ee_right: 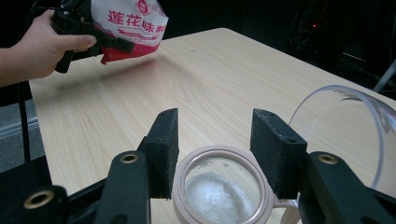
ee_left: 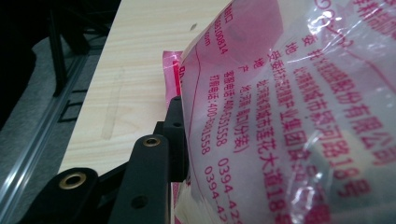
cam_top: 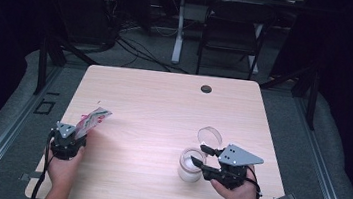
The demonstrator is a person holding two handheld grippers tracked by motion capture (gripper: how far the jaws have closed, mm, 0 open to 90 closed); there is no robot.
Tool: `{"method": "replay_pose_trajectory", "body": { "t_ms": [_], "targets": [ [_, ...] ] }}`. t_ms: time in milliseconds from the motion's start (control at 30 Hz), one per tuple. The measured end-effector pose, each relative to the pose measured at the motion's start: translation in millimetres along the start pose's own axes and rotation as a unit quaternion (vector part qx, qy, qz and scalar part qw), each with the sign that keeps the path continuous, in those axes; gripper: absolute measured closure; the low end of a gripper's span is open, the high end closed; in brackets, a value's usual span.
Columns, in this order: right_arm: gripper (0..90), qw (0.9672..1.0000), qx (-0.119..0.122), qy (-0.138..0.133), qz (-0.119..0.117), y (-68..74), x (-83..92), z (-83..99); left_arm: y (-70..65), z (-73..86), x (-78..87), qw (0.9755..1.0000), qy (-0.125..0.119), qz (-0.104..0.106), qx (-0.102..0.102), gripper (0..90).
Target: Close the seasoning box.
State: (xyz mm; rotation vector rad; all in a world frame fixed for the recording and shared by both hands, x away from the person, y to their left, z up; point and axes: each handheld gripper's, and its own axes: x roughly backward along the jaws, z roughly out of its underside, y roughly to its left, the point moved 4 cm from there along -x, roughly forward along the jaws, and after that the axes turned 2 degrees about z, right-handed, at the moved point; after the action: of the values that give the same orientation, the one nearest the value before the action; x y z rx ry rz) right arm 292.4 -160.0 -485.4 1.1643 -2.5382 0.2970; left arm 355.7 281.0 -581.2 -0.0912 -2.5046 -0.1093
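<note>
A pink-and-white printed bag is being gripped between the jaws of the left gripper, at about eight o'clock on the wooden table; the bag is being held clear of the tabletop, slanting up toward one o'clock. In the left gripper view, the bag's red-lettered film is being pressed against the inner face of the one black jaw visible there. In the right gripper view, the same bag is being carried at eleven o'clock by the person's left hand.

A glass jar with white grains inside is being flanked by the right gripper at about five o'clock on the table. Its hinged clear lid is being left open, toward twelve o'clock of the jar. In the right gripper view, the pads are being kept beside the jar's pale rim; whether it is being squeezed cannot be told.
</note>
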Motion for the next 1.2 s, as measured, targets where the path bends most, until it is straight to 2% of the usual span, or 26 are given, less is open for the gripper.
{"method": "replay_pose_trajectory", "body": {
  "t_ms": [67, 167, 367, 433, 500, 633, 700, 733, 800, 900, 933, 1000, 1100, 1200],
  "targets": [
    [52.1, 1.0000, -0.001, -0.002, 0.001, 0.0, 0.7, -0.1, 0.7, 2.9, -3.6, 1.0000, 0.007, -0.004, 0.002, 68.0],
    [52.0, 1.0000, -0.001, -0.003, 0.001, 0.1, 1.7, -0.3, 0.5, 4.9, -6.6, 0.9997, 0.019, -0.010, -0.008, 67.9],
    [52.0, 1.0000, -0.001, -0.002, 0.002, -0.7, 2.1, -0.1, -2.3, 7.4, -10.6, 0.9993, 0.035, -0.003, -0.013, 66.5],
    [51.8, 1.0000, -0.003, -0.004, 0.002, -1.2, 1.7, -0.1, -2.8, 7.8, -11.8, 0.9992, 0.037, -0.004, -0.013, 63.2],
    [51.6, 1.0000, -0.004, -0.004, 0.003, -1.5, 1.7, -0.2, -4.2, 8.5, -12.6, 0.9990, 0.041, 0.006, -0.016, 56.4],
    [51.6, 1.0000, -0.005, -0.004, -0.001, -1.0, 1.0, 0.3, -7.7, 6.8, -10.6, 0.9994, 0.023, 0.010, -0.023, 45.8],
    [51.6, 1.0000, -0.003, 0.000, -0.002, -0.2, 0.4, 0.6, -9.0, 6.0, -9.4, 0.9993, 0.024, 0.008, -0.027, 44.7],
    [51.6, 1.0000, -0.002, 0.001, -0.002, -0.1, 0.2, 0.7, -9.5, 5.6, -8.6, 0.9990, 0.028, 0.005, -0.034, 44.4],
    [51.6, 1.0000, -0.004, 0.000, -0.005, 0.2, -0.8, 0.7, -11.1, 4.7, -7.6, 0.9990, 0.030, 0.004, -0.034, 42.0],
    [51.5, 1.0000, -0.004, -0.001, -0.004, 0.2, -1.0, 0.5, -13.2, 1.7, -3.5, 0.9991, 0.020, 0.006, -0.037, 32.0],
    [51.4, 1.0000, -0.003, -0.001, -0.001, -0.2, -1.0, 0.6, -14.9, 0.7, -2.3, 0.9993, 0.014, 0.013, -0.034, 32.0],
    [51.2, 1.0000, -0.002, 0.001, 0.001, -0.6, -0.9, 0.7, -18.1, -0.5, 0.5, 0.9988, 0.011, 0.023, -0.042, 30.8],
    [51.1, 1.0000, -0.002, -0.001, 0.002, -0.8, -0.4, 0.7, -24.1, -3.0, 4.2, 0.9983, 0.001, 0.026, -0.052, 28.1],
    [51.0, 1.0000, -0.004, -0.003, 0.002, -1.4, 0.1, 0.7, -28.6, -4.7, 8.3, 0.9977, 0.002, 0.036, -0.058, 28.1]
  ]
}}
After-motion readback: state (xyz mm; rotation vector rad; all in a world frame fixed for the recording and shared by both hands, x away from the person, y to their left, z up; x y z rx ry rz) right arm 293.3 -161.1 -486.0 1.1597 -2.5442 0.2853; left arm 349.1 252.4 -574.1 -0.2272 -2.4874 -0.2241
